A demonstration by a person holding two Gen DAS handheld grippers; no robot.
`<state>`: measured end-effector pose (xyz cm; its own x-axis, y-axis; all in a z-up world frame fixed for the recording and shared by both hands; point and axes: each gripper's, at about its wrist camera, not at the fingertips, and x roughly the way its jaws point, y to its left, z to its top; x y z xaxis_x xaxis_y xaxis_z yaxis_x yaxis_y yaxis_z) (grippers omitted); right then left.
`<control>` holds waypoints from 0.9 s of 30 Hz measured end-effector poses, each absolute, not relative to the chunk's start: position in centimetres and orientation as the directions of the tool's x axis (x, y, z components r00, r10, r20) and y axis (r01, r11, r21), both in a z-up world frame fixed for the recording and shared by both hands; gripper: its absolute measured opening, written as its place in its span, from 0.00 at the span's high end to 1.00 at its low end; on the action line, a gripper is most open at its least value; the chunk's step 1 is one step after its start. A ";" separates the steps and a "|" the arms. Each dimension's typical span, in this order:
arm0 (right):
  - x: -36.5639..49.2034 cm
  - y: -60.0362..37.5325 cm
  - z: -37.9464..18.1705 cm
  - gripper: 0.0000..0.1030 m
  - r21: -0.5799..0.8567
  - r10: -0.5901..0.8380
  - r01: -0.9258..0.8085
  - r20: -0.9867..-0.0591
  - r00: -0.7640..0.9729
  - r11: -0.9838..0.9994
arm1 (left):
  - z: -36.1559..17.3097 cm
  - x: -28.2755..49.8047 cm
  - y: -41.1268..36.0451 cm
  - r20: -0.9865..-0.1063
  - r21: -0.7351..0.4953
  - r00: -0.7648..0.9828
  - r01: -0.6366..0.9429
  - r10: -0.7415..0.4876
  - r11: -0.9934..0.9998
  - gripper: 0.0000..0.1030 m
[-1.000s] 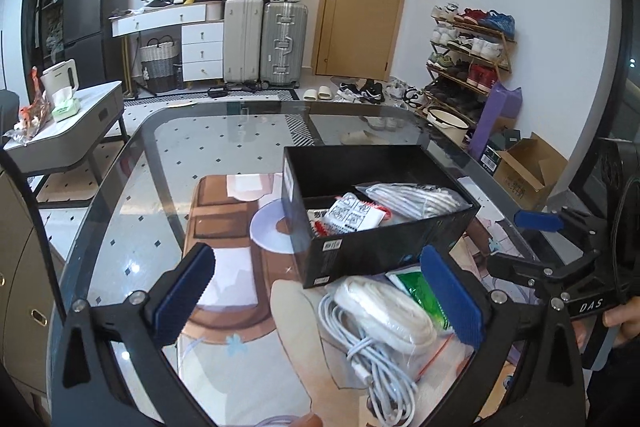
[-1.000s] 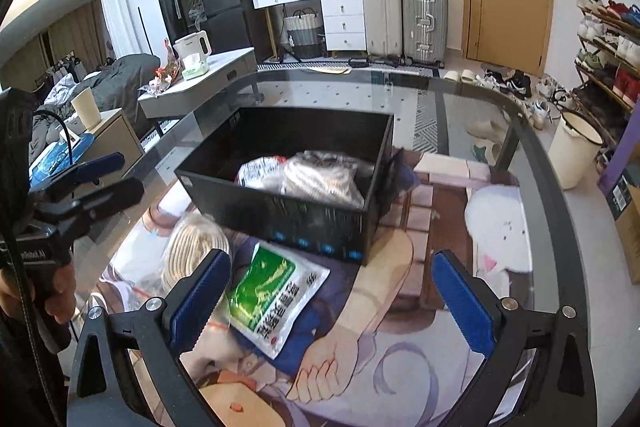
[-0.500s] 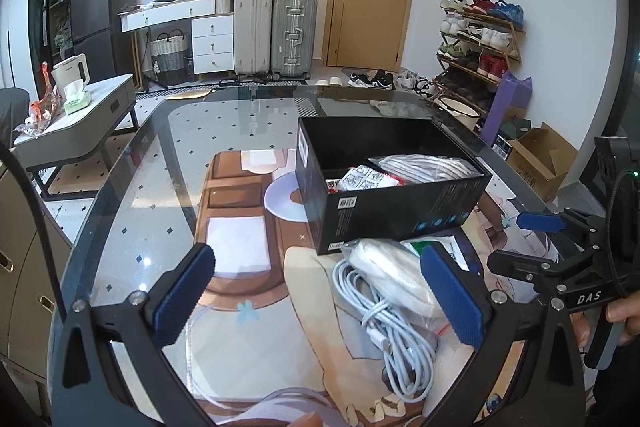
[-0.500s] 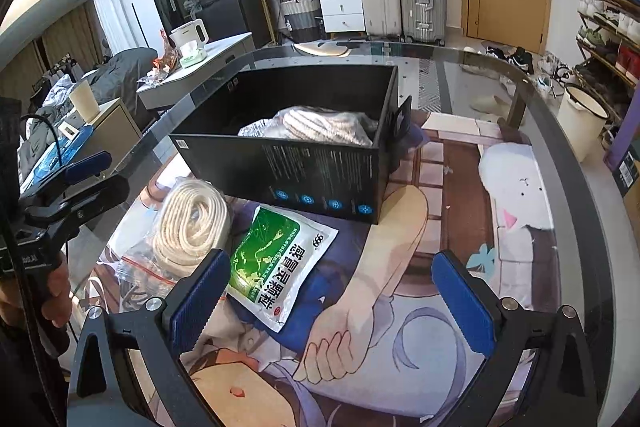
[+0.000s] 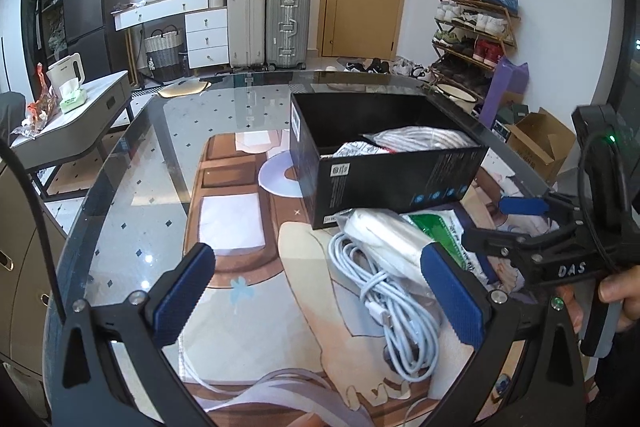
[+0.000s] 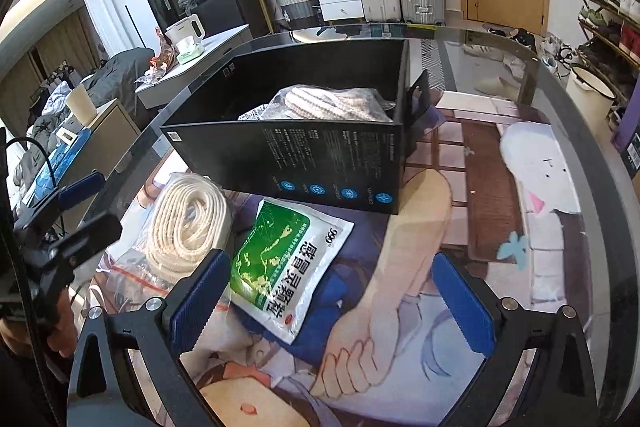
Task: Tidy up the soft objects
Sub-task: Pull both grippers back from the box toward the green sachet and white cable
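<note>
Glass worktop [image 5: 132,211] over a printed mat, in a lived-in room with suitcases, a door and a shoe rack behind. Black box [image 5: 384,163], open-topped, stands mid-worktop and already holds a bagged rope coil [image 6: 340,103] and a printed packet [image 5: 356,149]. Three soft things lie outside it against its near wall: a rope bag [image 6: 188,223] of cream cord in clear plastic, a green sachet [image 6: 288,259] just beside it, and a white cable [image 5: 396,303] in loose loops, partly under the rope bag in the left wrist view.

Left claw [image 5: 320,303]: jaws wide apart, nothing held, hovering over the cable with its right pad close to the rope bag. Right claw [image 6: 332,303]: jaws wide apart, nothing held, its left pad just above the sachet's near edge.

Handling, as judged: all three are light and limp. The sachet is flat, slick film; a pinch on a raised edge or corner should hold better than one across its face. The rope bag is bulky and springy, its plastic slippery; grip across the coil's thick middle, squeezing through the film. The cable will trail and snag if taken by one strand; close on the bundled middle where the loops cross. None looks fragile
</note>
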<state>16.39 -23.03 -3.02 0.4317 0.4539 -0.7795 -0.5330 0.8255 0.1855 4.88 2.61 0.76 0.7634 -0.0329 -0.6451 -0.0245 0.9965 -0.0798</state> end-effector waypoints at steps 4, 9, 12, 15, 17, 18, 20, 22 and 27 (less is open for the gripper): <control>17.0 -22.2 -3.6 0.01 0.193 0.442 -0.517 -0.794 0.416 0.834 | 0.5 4.8 3.1 -0.645 -0.102 0.763 -0.029 -0.044 0.994 0.00; 17.7 -21.7 -3.9 0.01 0.208 0.443 -0.503 -0.797 0.410 0.839 | 0.3 4.7 3.4 -0.644 -0.101 0.765 -0.039 -0.035 0.994 0.00; 18.0 -21.0 -4.0 0.01 0.199 0.434 -0.505 -0.805 0.405 0.840 | 0.3 4.6 3.5 -0.646 -0.100 0.763 -0.042 -0.033 0.994 0.00; 18.1 -20.1 -4.5 0.01 0.173 0.409 -0.505 -0.818 0.405 0.845 | 0.4 4.5 3.6 -0.643 -0.100 0.765 -0.044 -0.031 0.994 0.00; 17.9 -19.6 -4.4 0.01 0.142 0.392 -0.515 -0.820 0.417 0.845 | 0.4 4.5 3.8 -0.641 -0.103 0.767 -0.048 -0.030 0.993 0.00; 17.8 -19.4 -4.5 0.01 0.131 0.385 -0.519 -0.822 0.420 0.845 | 0.3 4.4 3.9 -0.640 -0.107 0.767 -0.051 -0.030 0.993 0.00; 17.9 -19.4 -4.6 0.01 0.118 0.375 -0.525 -0.828 0.416 0.843 | 0.3 4.4 4.0 -0.641 -0.107 0.767 -0.054 -0.028 0.993 0.00; 18.0 -19.4 -4.7 0.01 0.104 0.363 -0.530 -0.835 0.413 0.842 | 0.2 4.2 4.1 -0.640 -0.104 0.768 -0.058 -0.023 0.993 0.00; 17.9 -20.5 -4.9 0.01 0.087 0.345 -0.528 -0.843 0.413 0.845 | 0.1 4.0 4.3 -0.640 -0.108 0.768 -0.065 -0.020 0.992 0.00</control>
